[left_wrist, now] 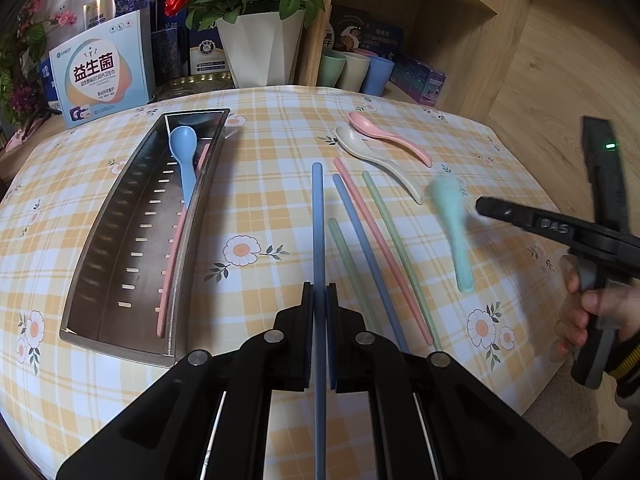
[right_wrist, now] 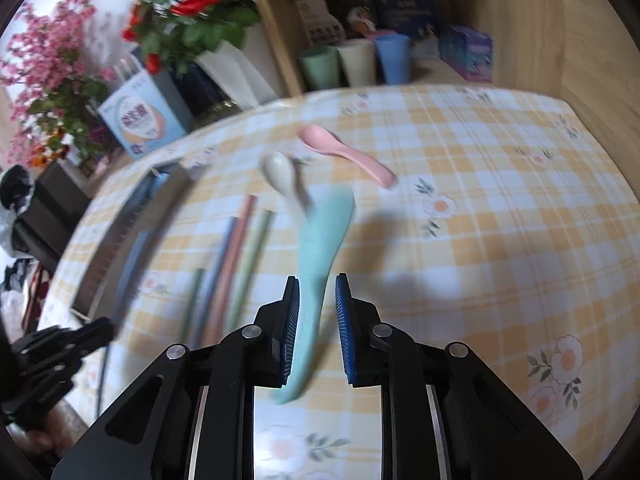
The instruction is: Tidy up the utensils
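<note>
Mint spoon [right_wrist: 320, 248] blurred; blue chopstick [left_wrist: 318, 224] straight.

Only two bits I can actually read: the pale blue box [left_wrist: 102, 76] standing far ahead and left of the left gripper [left_wrist: 319, 300] says 益生菌 in big characters, and the right gripper [left_wrist: 480, 206], off to its right, has "DAS" moulded on its black arm. The other boxes' print is too small.

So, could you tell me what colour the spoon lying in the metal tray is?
Light blue spoon; the left wrist view shows it best.
</note>
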{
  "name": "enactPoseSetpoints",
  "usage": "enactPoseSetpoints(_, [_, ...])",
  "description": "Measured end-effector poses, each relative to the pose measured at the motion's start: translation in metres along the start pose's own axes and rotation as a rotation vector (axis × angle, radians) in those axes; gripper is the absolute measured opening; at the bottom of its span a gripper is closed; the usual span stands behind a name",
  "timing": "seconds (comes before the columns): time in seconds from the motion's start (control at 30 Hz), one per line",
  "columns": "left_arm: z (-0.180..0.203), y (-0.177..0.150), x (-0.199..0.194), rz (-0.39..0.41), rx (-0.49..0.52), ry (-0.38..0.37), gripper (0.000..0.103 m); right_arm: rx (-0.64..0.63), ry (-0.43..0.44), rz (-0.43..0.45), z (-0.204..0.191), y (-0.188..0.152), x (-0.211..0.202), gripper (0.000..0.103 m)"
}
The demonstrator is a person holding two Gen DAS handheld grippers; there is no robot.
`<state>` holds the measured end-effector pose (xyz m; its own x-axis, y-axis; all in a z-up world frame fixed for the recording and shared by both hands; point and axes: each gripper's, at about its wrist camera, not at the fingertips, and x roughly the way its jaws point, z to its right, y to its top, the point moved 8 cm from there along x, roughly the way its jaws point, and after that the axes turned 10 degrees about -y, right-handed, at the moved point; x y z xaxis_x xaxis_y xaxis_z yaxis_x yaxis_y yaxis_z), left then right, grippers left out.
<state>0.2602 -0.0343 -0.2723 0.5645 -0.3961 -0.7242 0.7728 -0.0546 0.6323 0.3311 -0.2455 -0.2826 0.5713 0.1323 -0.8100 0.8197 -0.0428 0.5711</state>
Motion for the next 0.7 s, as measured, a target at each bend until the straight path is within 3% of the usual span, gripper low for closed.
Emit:
enactPoseSetpoints(0.17, [0.001, 0.001, -0.003, 0.01, 0.005, 0.004, 0.006, 0.01, -0.033, -0.078, 0.018, -0.003, 0.022, 0.019])
enactPoseSetpoints(0.4, [0.0, 0.0, -0.002, 0.008, -0.004, -0.006, 0.006, 0.067, -0.044, -0.088, 0.02, -0.019, 0.005, 0.021])
enactPoseSetpoints(0.5, [0.0, 0.0, -0.002, 0.008, -0.009, -0.011, 0.006, 0.119, -0.028, -0.092, 0.023, -0.028, 0.0, 0.032])
enactPoseSetpoints(0.7, [-0.001, 0.0, -0.002, 0.007, -0.011, -0.016, 0.006, 0.113, -0.038, -0.126, 0.016, -0.031, 0.015, 0.034])
